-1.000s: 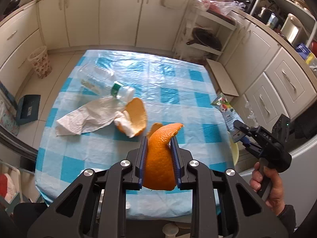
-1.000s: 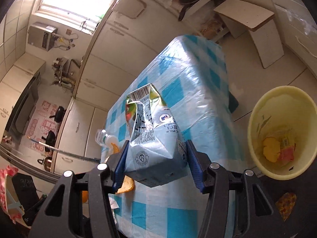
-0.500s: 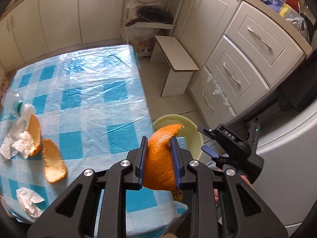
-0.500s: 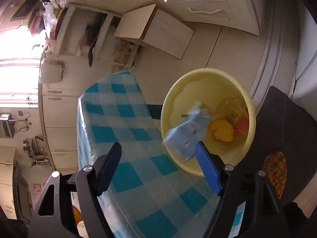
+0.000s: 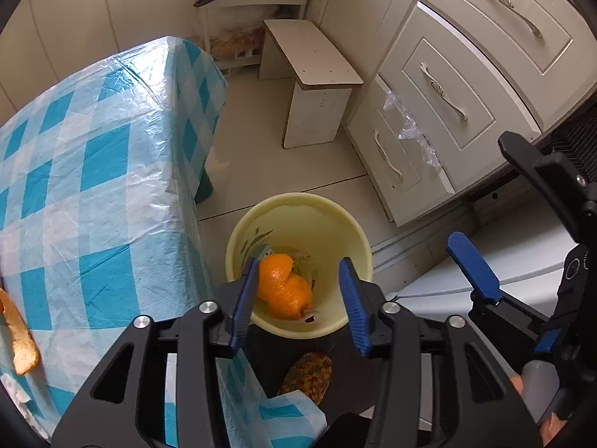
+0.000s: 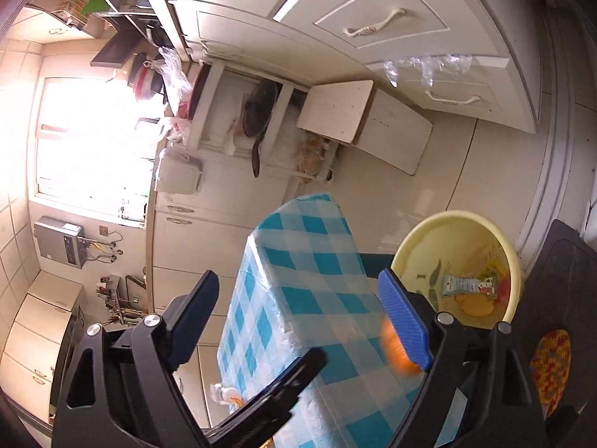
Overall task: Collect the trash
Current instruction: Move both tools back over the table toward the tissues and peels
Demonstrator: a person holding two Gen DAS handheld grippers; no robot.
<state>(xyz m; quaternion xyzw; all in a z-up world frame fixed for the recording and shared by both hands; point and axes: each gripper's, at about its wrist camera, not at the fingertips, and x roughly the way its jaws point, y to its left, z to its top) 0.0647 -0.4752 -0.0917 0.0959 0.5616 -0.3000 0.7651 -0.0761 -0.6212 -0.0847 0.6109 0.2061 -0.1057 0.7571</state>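
My left gripper (image 5: 297, 261) hangs over the yellow bin (image 5: 358, 231), pointing steeply down. Its jaws are opening, and the orange peel (image 5: 285, 287) slips down between them beside the left pad, with the right pad well clear of it. The right wrist view catches that peel (image 6: 395, 351) as an orange blur behind a finger. My right gripper (image 6: 296, 280) is empty and its jaws are opening wide, just left of the bin (image 6: 421, 231). It also appears right of the bin as the right gripper (image 5: 477, 188). The milk carton (image 6: 466, 283) lies in the bin.
The blue-checked table (image 5: 93, 149) stands left of the bin, with another orange peel (image 5: 18, 339) and a tissue (image 5: 11, 388) near its edge. A white stool (image 5: 309, 63), cream drawers (image 5: 447, 86) and a colourful mat (image 5: 309, 373) surround the bin.
My left gripper swung from the table to above the bin and parted its jaws, freeing the peel. My right gripper dropped the carton into the bin, rolled and opened wider.
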